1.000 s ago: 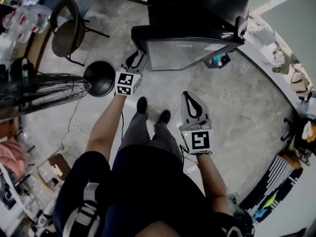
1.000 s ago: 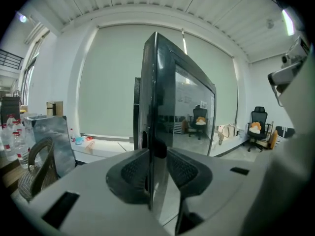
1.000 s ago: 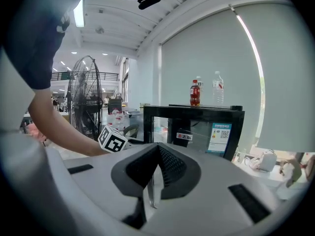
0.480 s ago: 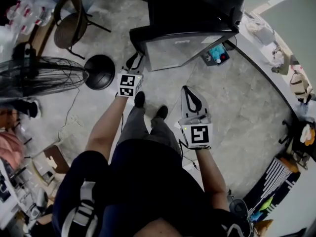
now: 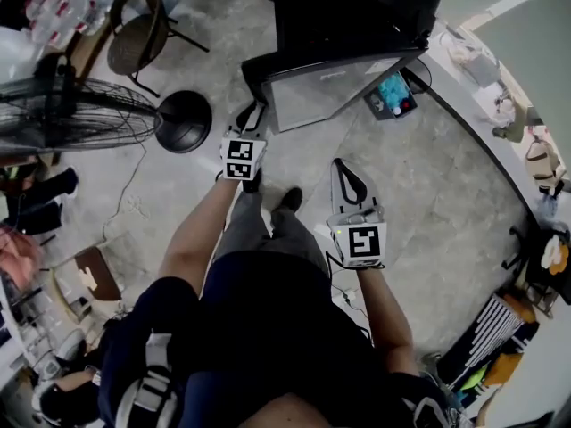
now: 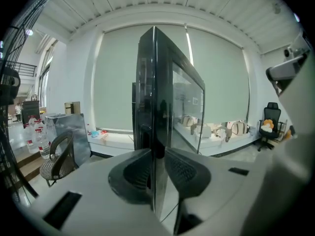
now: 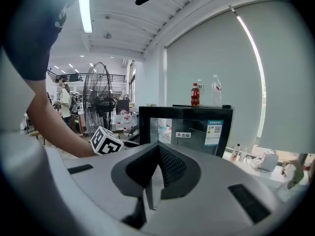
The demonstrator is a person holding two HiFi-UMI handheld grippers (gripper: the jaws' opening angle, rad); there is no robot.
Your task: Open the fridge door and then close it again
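Observation:
A small black fridge stands ahead with its glass door swung out toward me. My left gripper is at the door's free edge. In the left gripper view the door edge runs straight between the pads of the left gripper, whose jaws have just been closing onto it. My right gripper hovers over the floor in front of the door, shut and empty. From the right gripper view I see the glass door face-on.
A big floor fan and its round base stand to the left, with a chair behind them. A white counter curves along the right. A blue and red item lies by the fridge. Two bottles stand on top of the fridge.
The left gripper has stayed at the door's free edge while both hands shifted across the floor. The view has swung, so the fan and chair now sit further right.

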